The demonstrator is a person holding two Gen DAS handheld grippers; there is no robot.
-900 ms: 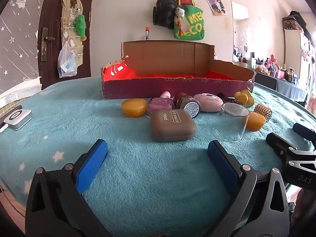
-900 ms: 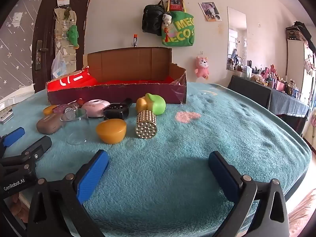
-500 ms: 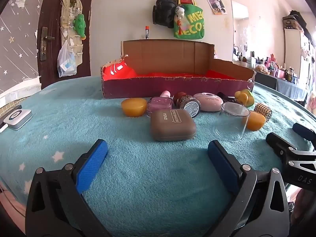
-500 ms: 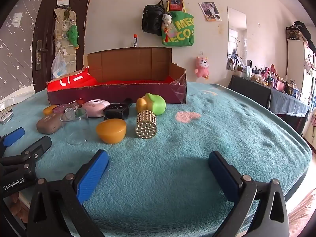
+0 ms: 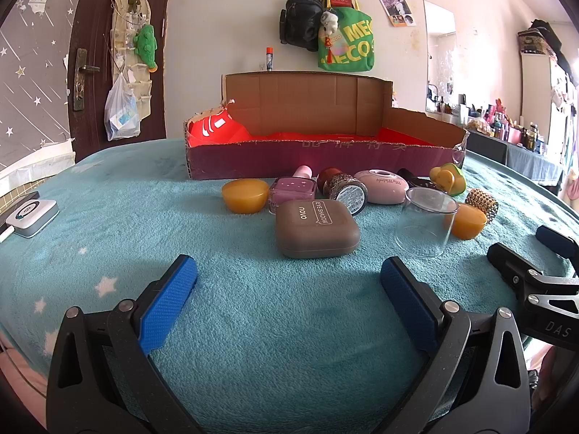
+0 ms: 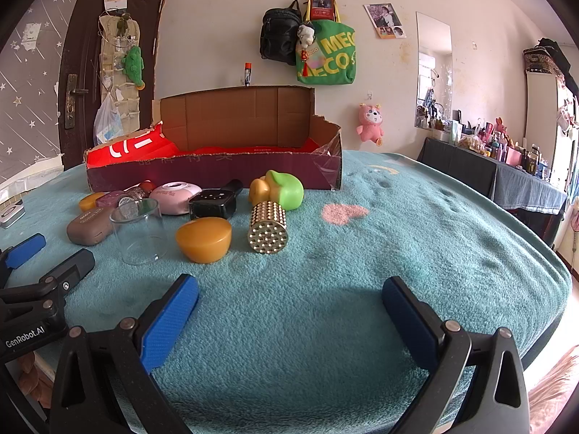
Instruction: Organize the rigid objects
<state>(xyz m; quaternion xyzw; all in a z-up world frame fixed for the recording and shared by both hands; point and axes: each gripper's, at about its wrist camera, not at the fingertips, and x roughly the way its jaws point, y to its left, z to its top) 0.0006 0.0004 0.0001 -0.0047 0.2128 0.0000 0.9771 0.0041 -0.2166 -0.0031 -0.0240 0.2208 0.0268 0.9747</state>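
Observation:
Small rigid items lie on the teal blanket in front of an open cardboard box point(image 5: 318, 159) point(image 6: 217, 171). They include a brown eyeshadow case point(image 5: 316, 228) point(image 6: 88, 226), a clear glass cup point(image 5: 425, 222) point(image 6: 137, 229), two orange bowls point(image 5: 244, 195) point(image 6: 204, 238), a pink nail polish bottle point(image 5: 293, 191), a pink oval case point(image 5: 380, 186), a gold studded cylinder point(image 6: 267, 228), a green and yellow toy point(image 6: 280, 190) and a black item point(image 6: 215, 202). My left gripper point(image 5: 287, 289) is open and empty, short of the eyeshadow case. My right gripper point(image 6: 289, 307) is open and empty, short of the cylinder.
A white device point(image 5: 30, 217) lies at the blanket's left edge. The box's red lining point(image 5: 217, 130) shows at its left end. Bags hang on the wall point(image 6: 311, 50) behind. A dark side table with clutter point(image 6: 506, 166) stands to the right.

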